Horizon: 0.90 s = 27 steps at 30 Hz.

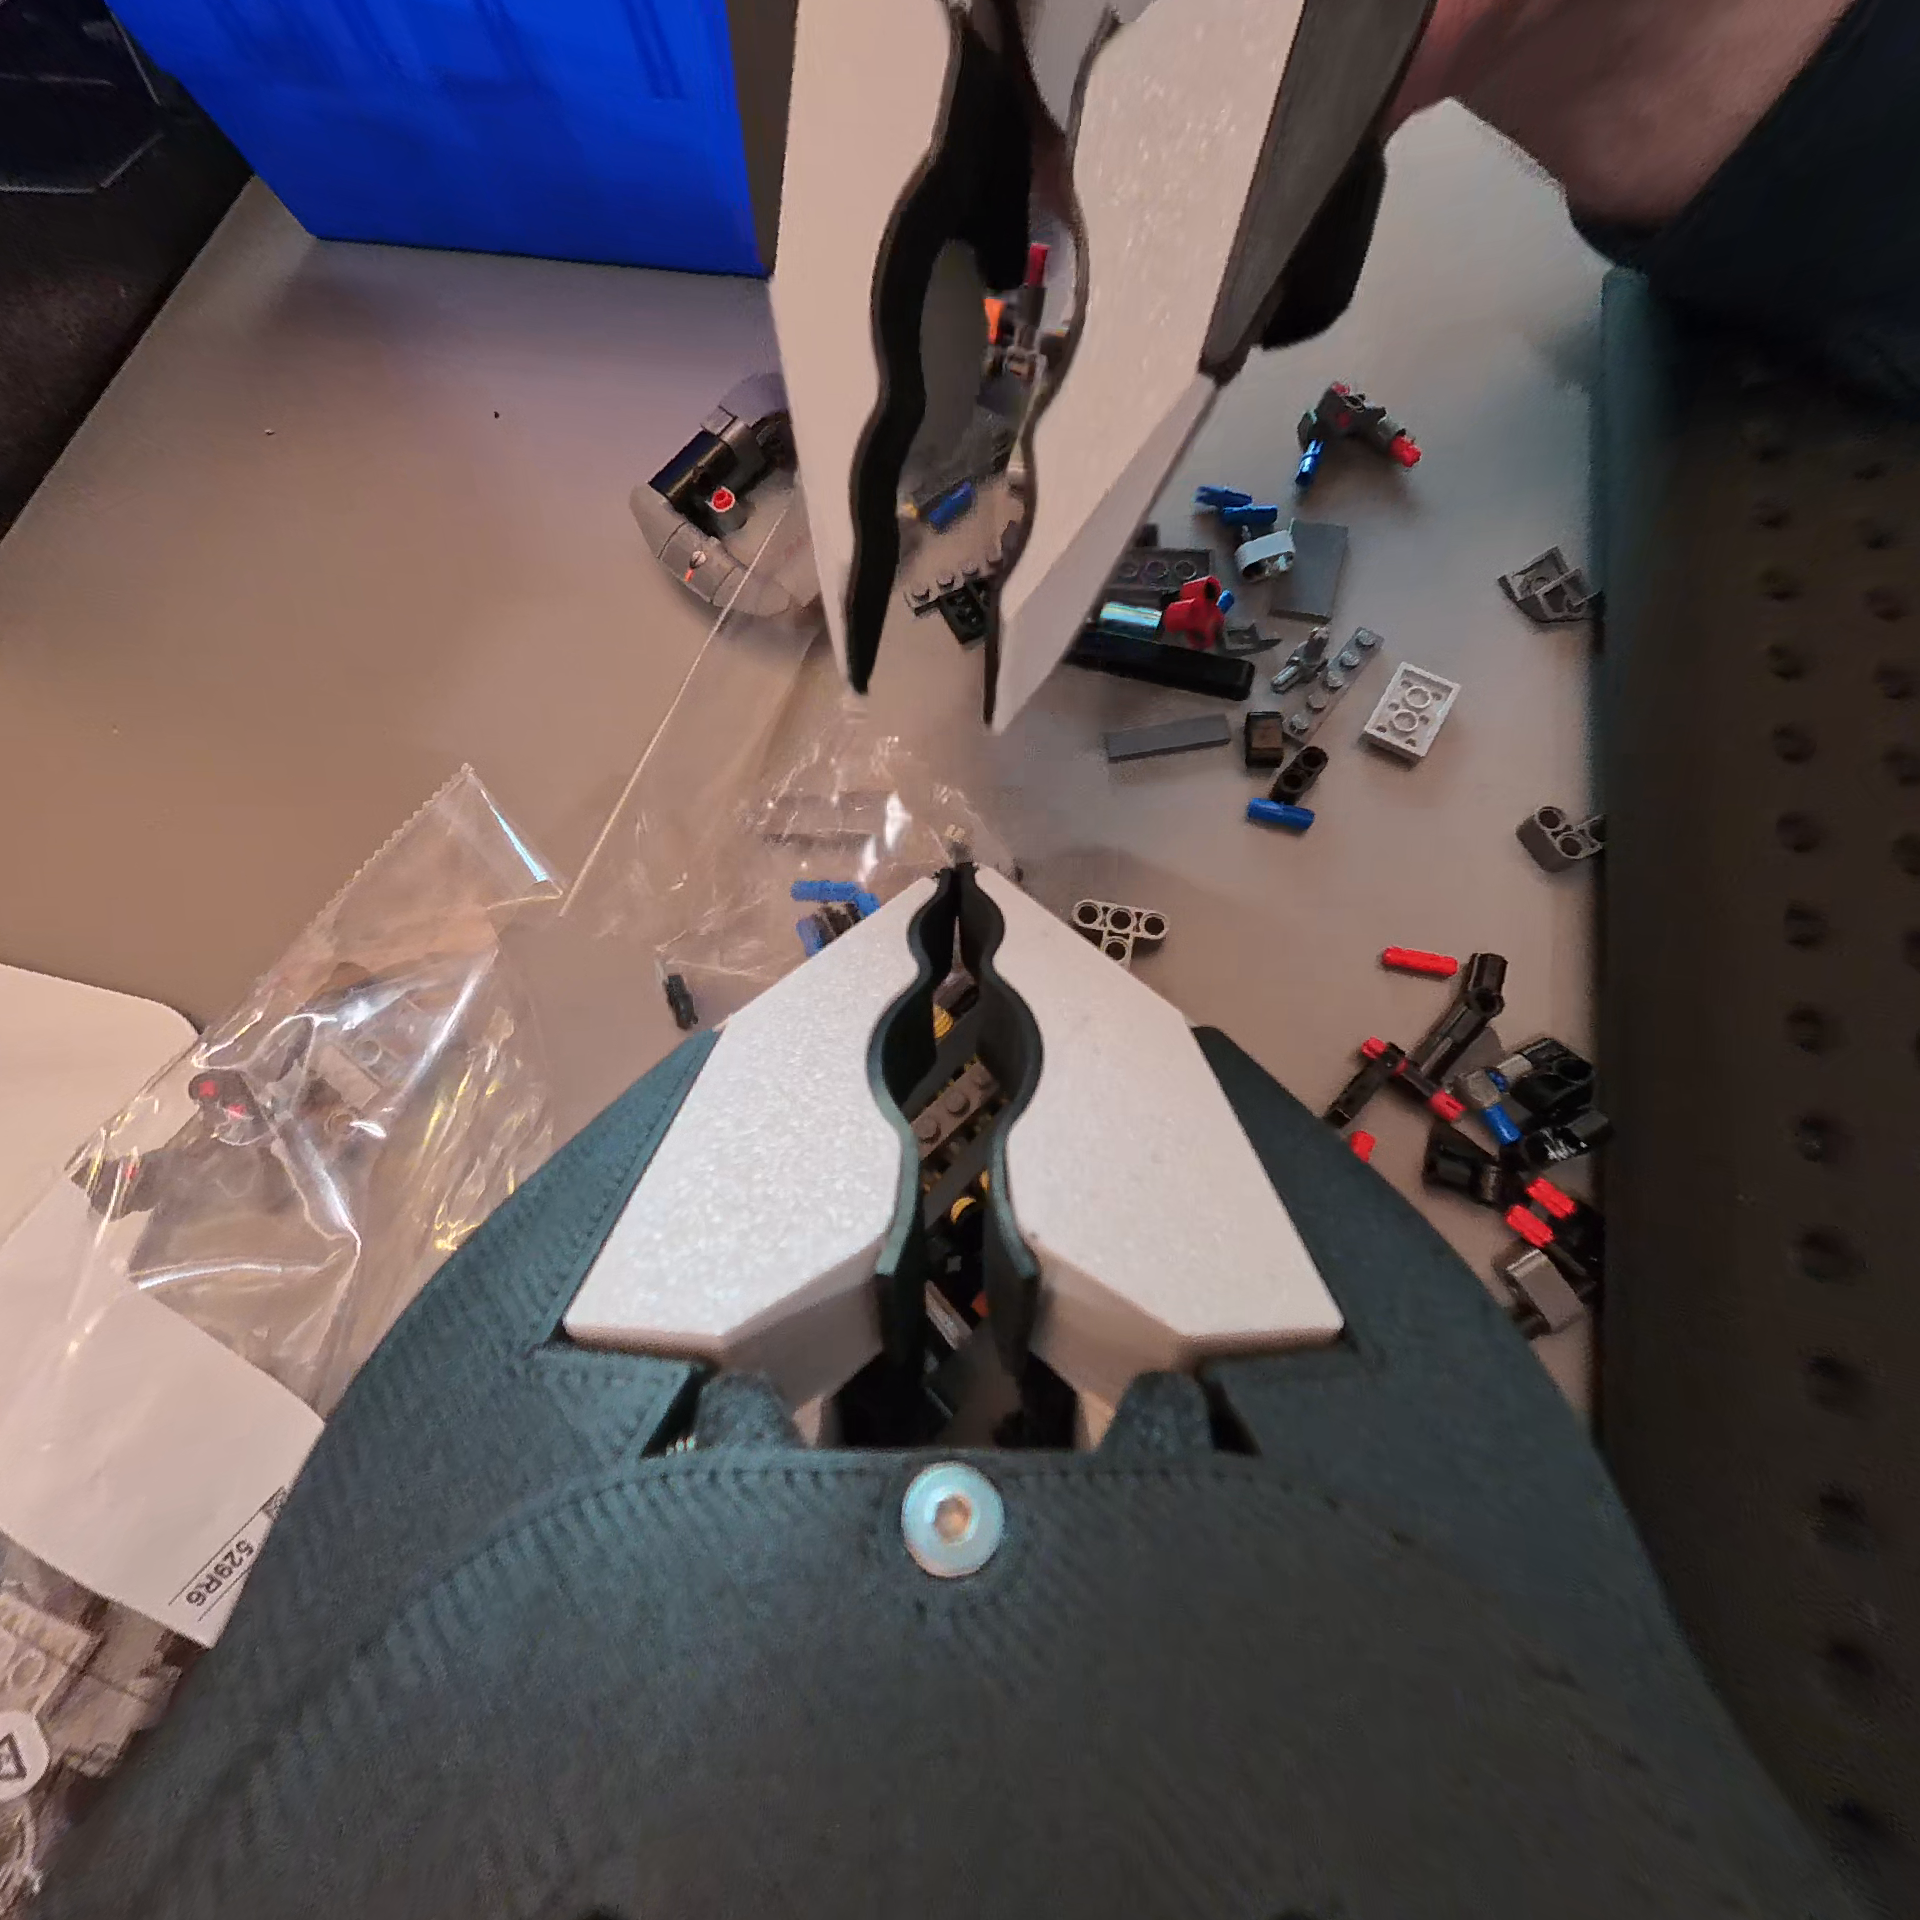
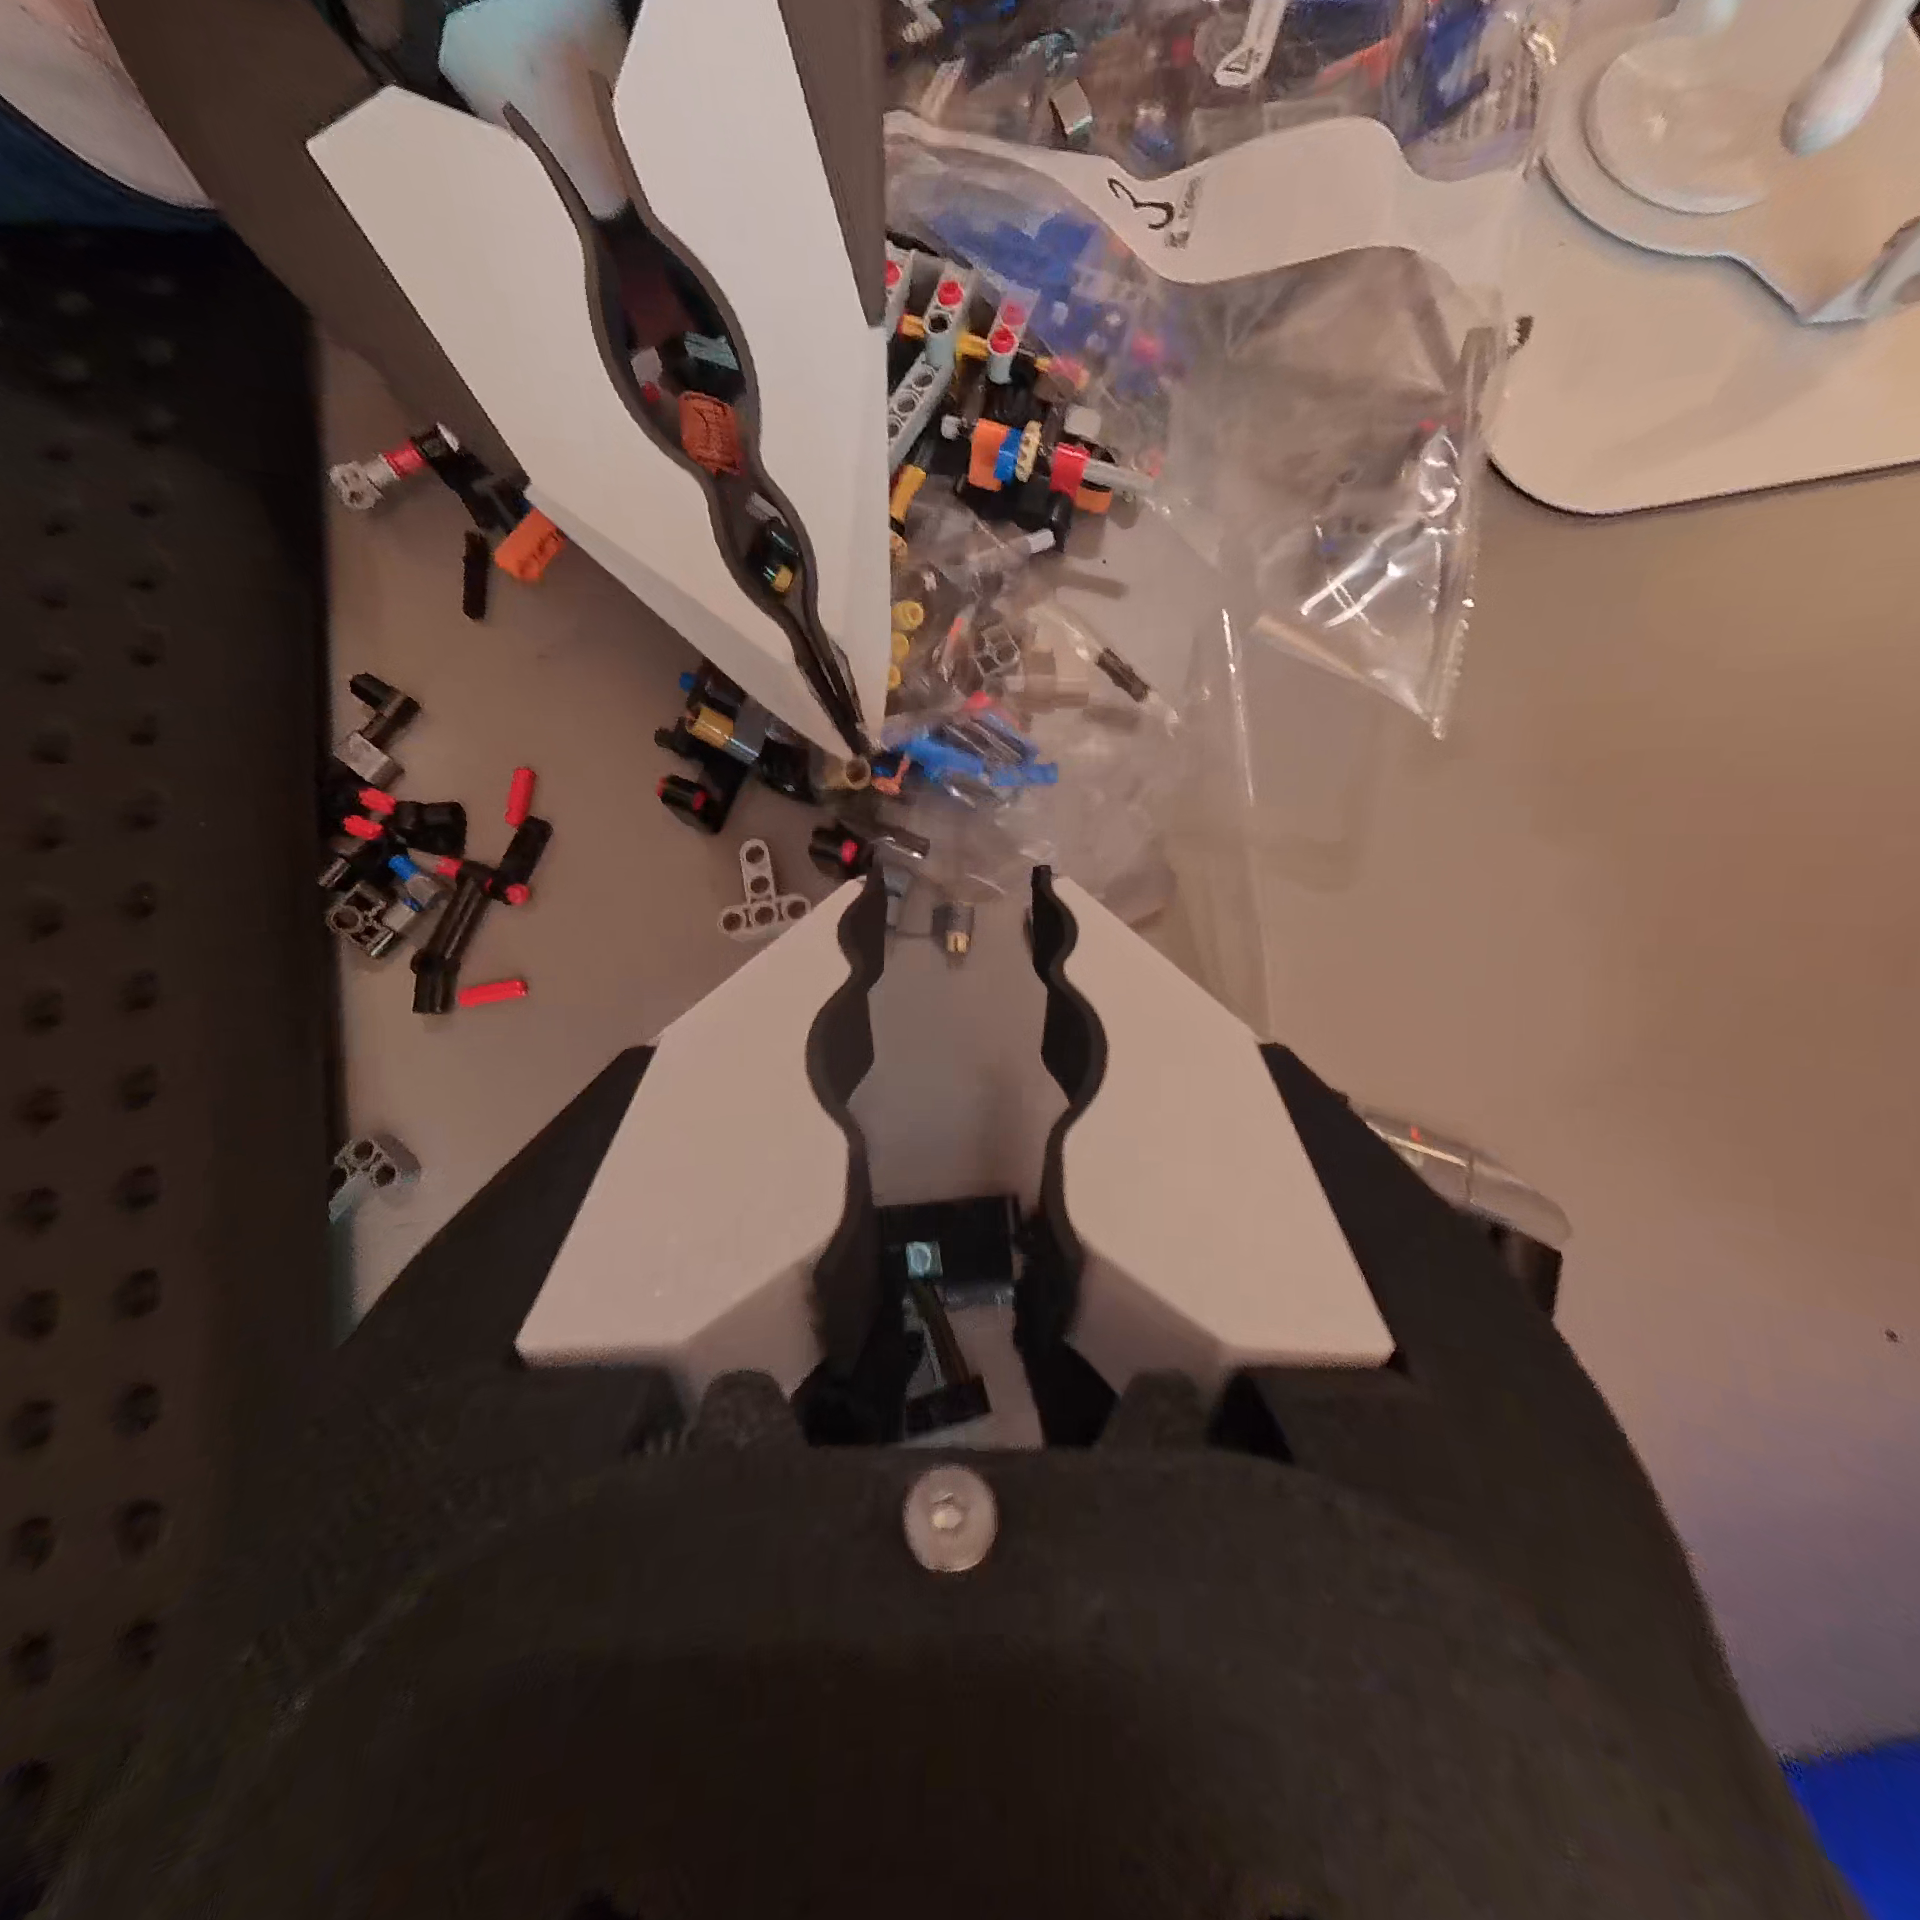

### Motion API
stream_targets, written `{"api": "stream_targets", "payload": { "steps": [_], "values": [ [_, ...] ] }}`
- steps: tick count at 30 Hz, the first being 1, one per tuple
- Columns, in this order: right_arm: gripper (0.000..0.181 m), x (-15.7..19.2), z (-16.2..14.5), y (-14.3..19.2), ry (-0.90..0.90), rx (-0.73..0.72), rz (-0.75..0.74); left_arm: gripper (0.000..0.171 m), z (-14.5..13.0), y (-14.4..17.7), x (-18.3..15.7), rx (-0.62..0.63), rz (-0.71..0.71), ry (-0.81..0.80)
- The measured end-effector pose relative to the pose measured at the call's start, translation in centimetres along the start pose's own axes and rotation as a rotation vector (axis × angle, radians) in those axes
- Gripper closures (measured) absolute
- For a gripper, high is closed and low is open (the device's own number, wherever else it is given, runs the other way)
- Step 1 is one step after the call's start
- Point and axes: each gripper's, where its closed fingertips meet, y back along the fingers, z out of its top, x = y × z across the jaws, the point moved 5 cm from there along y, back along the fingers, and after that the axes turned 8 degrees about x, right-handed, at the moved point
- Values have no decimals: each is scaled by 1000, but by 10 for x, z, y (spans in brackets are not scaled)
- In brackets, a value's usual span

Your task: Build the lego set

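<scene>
Nearest in the left wrist view, the left gripper point(image 1: 961, 883) has its fingertips pressed together on a tiny piece; in the right wrist view this looks like a small tan pin point(image 2: 854, 771) held at the very tips, above a clear bag point(image 2: 966, 769) of blue and grey parts. Beside it on the grey table point(image 1: 312, 499) lie more clear bags point(image 1: 312, 1039), some with white labels. A little farther, the right gripper point(image 1: 920, 696) comes down from above with its fingers spread apart and nothing between the tips; in its own view the right gripper point(image 2: 951, 894) shows the same open gap over the bag. To the right, loose lego pieces point(image 1: 1455, 1101) in black, red and blue are scattered near a dark perforated mat point(image 1: 1766, 935), and grey plates point(image 1: 1408, 717) lie farther out. Behind the right gripper a partly built grey and black model point(image 1: 717, 499) rests on the table. Farthest, a blue box point(image 1: 468, 114) stands at the table's edge.
</scene>
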Motion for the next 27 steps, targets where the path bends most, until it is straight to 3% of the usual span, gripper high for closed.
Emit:
{"api": "stream_targets", "payload": {
  "steps": [12, 19, 27],
  "values": [
    [165, -22, -61, 37, -154, 239, -150, 171, 0, -1, 0, 2, -2, 1],
    [167, -19, -109, 43, -357, 381, -61, 171, -1, -2, 0, 8, -3, 1],
    [169, -14, -101, 42, -319, 365, -41, 171, -1, -1, 1, 5, 3, 3]
  ]
}}
